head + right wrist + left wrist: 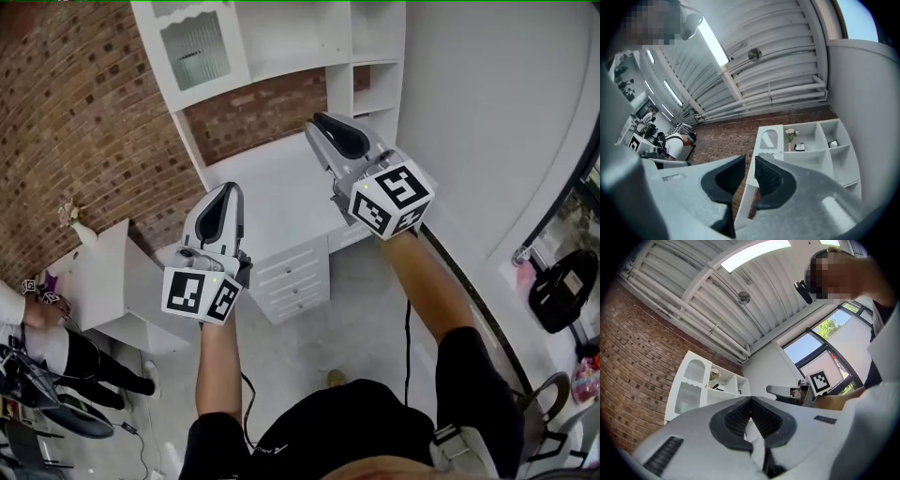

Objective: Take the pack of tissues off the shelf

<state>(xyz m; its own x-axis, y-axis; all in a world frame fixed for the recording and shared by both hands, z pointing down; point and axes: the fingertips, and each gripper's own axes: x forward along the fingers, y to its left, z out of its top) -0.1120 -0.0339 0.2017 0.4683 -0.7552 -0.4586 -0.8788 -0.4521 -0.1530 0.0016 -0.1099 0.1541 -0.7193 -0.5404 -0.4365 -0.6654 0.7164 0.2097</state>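
Note:
The white shelf unit point(806, 150) stands against the brick wall. Its open compartments hold a small vase of flowers point(789, 136), a small pack point(800, 146) beside the vase and another small pack point(833, 144) one compartment to the right. I cannot tell which one is the tissues. My right gripper point(750, 160) points up at the unit from a distance, with a narrow gap between its jaws and nothing in it. My left gripper point(750, 400) is shut and empty, and it is also far from the shelf point(715, 383). In the head view both grippers point(228, 189) point(319, 120) hang over the white desk point(272, 202).
Below the shelves, the desk has a stack of drawers point(292, 277). A low white cabinet point(112, 281) stands to the left, and a person point(37, 323) crouches beside it. A black bag point(561, 291) hangs at the right. Cables lie on the floor.

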